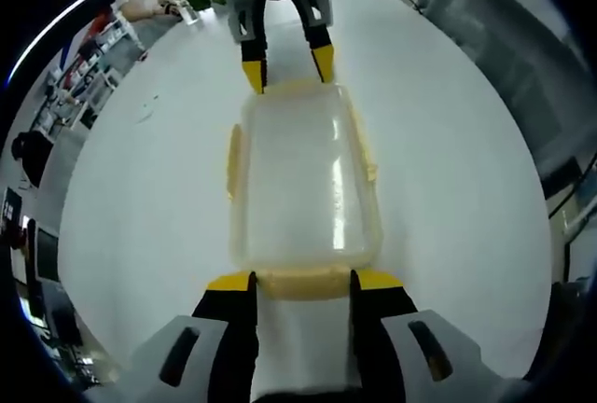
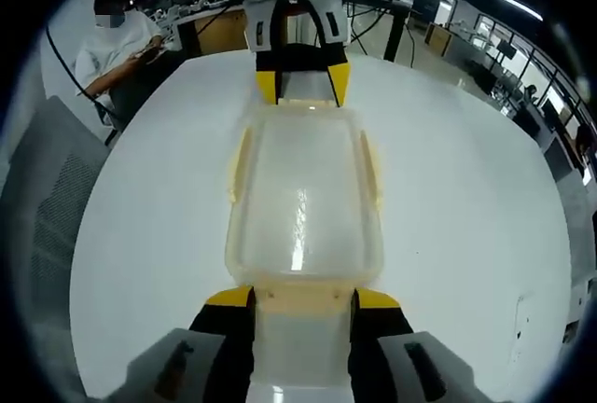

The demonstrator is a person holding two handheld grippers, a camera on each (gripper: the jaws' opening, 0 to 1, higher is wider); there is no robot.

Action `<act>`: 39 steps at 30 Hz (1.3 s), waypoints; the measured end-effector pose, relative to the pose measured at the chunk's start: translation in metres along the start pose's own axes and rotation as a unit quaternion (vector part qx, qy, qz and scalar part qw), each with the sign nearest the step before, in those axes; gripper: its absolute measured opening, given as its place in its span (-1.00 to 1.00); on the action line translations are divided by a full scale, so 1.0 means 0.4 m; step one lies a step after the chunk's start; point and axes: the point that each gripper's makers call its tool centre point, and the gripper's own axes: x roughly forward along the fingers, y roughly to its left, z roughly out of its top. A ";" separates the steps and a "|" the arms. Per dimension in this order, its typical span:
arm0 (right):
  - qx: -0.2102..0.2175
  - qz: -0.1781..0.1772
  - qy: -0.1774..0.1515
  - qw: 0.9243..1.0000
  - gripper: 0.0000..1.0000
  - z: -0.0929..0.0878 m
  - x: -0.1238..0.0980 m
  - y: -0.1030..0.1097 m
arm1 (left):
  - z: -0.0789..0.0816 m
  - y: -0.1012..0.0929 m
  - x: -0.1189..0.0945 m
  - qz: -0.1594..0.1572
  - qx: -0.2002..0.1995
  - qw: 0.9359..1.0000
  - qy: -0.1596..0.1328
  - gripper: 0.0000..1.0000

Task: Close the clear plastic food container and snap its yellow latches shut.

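The clear plastic container [image 1: 303,184] lies lengthwise on the white table with its lid on, pale yellow latches along both long sides. My left gripper [image 1: 301,282] is at its near end, where a yellow end latch [image 1: 300,285] fills the gap between the yellow-tipped jaws. In the same view the right gripper [image 1: 288,71] stands at the far end, tips at the container's edge. In the right gripper view the container [image 2: 303,198] runs away from my right gripper [image 2: 303,298], whose jaws clasp the other end latch [image 2: 303,298]. The left gripper [image 2: 303,86] faces it.
The round white table [image 1: 448,170] has bare room on both sides of the container. A person sits behind the far table edge [image 2: 117,44]. Desks with clutter [image 1: 140,2] and cables [image 2: 392,11] lie beyond the table.
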 end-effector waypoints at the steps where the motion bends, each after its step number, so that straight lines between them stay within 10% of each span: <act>1: -0.002 0.001 0.001 1.000 -0.26 0.000 0.000 -0.001 | 0.000 0.000 0.000 0.000 0.000 1.000 0.000 -0.23; 39: 0.003 -0.014 0.019 1.000 -0.30 0.016 -0.037 -0.004 | 0.022 0.014 -0.047 0.012 -0.005 0.998 0.055 -0.28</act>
